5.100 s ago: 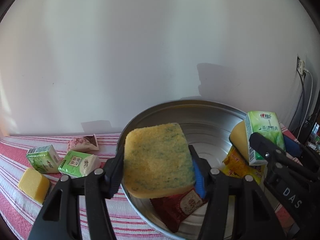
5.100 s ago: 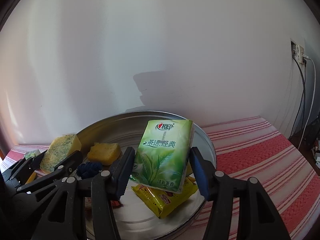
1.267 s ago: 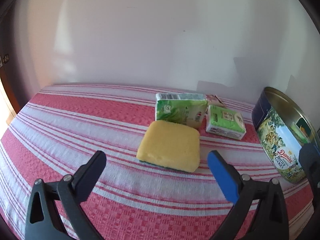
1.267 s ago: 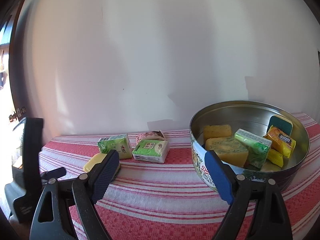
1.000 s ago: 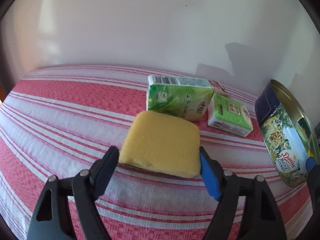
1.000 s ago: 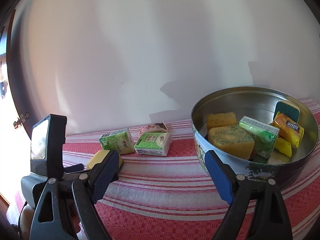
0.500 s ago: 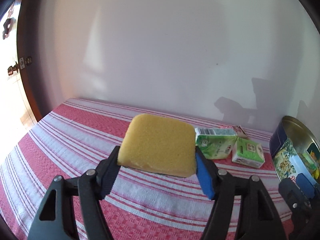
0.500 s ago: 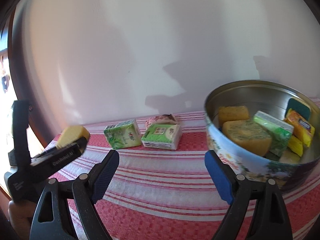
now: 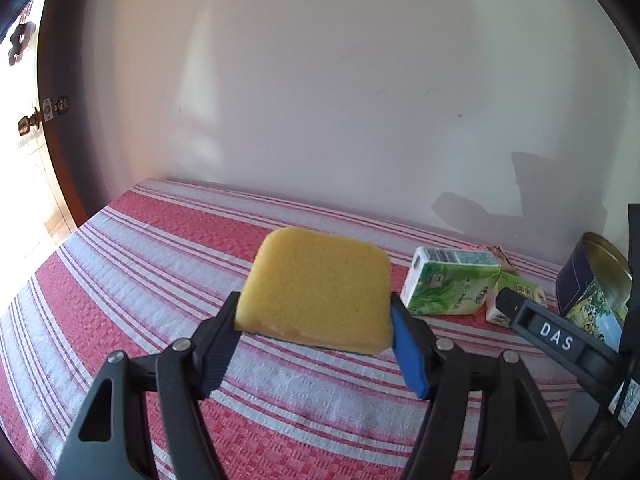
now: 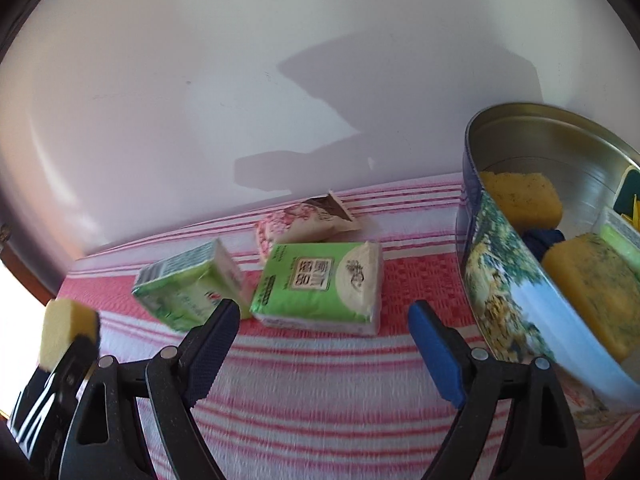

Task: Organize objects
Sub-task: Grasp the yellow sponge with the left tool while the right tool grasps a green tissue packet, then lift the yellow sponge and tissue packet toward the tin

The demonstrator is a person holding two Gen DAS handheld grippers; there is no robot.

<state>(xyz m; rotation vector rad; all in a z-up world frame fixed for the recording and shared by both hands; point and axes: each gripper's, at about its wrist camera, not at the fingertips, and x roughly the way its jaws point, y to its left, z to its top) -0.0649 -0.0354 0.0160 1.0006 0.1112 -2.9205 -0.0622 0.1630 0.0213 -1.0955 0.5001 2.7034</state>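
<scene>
Tabletop [image 9: 132,264]: carrying two tissue packs beside the cookie tin [image 10: 516,276];
Left tool [image 9: 316,330]: gripping the yellow sponge [image 9: 316,288], lifting it clear;
Right tool [image 10: 324,338]: gaping empty, nearing the tissue pack [image 10: 320,284];
Next: probably closing on it, then binning both.

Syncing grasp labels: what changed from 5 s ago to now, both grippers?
The left gripper dropped its speckled sponge into the tin, then clamped the plain yellow sponge and lifted it off the striped cloth. The right gripper released its green tissue pack into the tin; it is now open before the light-green pack. Both packs and the pink packet stayed put.
</scene>
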